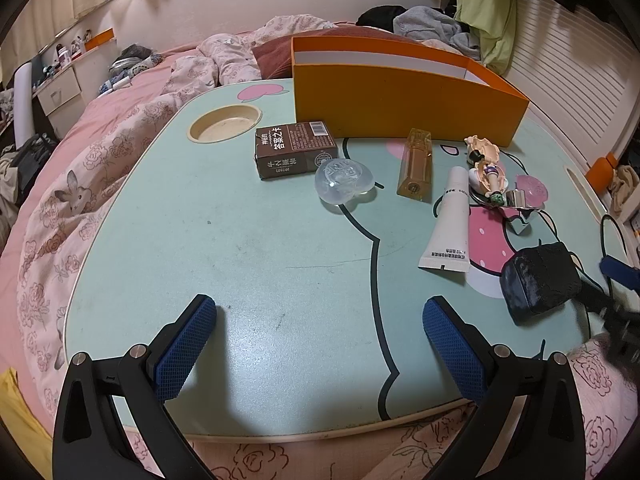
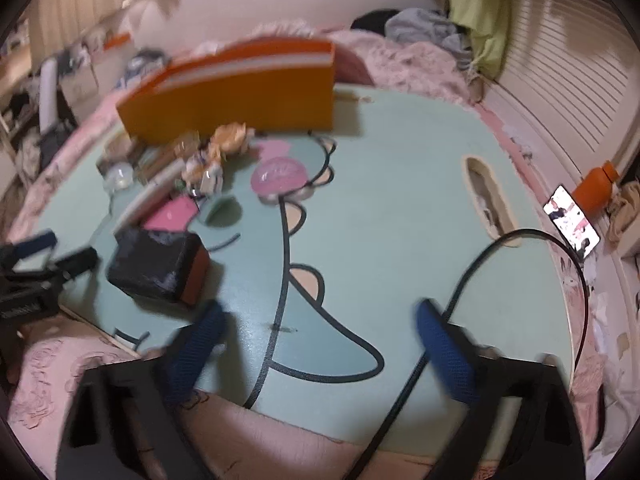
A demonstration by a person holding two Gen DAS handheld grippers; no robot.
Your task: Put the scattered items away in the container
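An orange open box (image 1: 404, 96) stands at the far side of the mint-green lap table (image 1: 248, 240); it also shows in the right wrist view (image 2: 240, 96). In front of it lie a brown carton (image 1: 294, 154), a clear heart-shaped case (image 1: 346, 182), an amber bottle (image 1: 416, 164), a white tube (image 1: 450, 220), a small figurine (image 1: 486, 166), a pink heart-shaped case (image 1: 530, 190) and a black pouch (image 1: 540, 280). My left gripper (image 1: 320, 344) is open and empty over the table's near edge. My right gripper (image 2: 320, 356) is open and empty, right of the black pouch (image 2: 156, 268).
The table sits on a bed with pink floral bedding (image 1: 80, 184). A round cup recess (image 1: 224, 123) is at the table's far left. A black cable (image 2: 460, 292) crosses the table by my right gripper. A lit phone (image 2: 572, 222) and an orange bottle (image 2: 596, 192) lie right.
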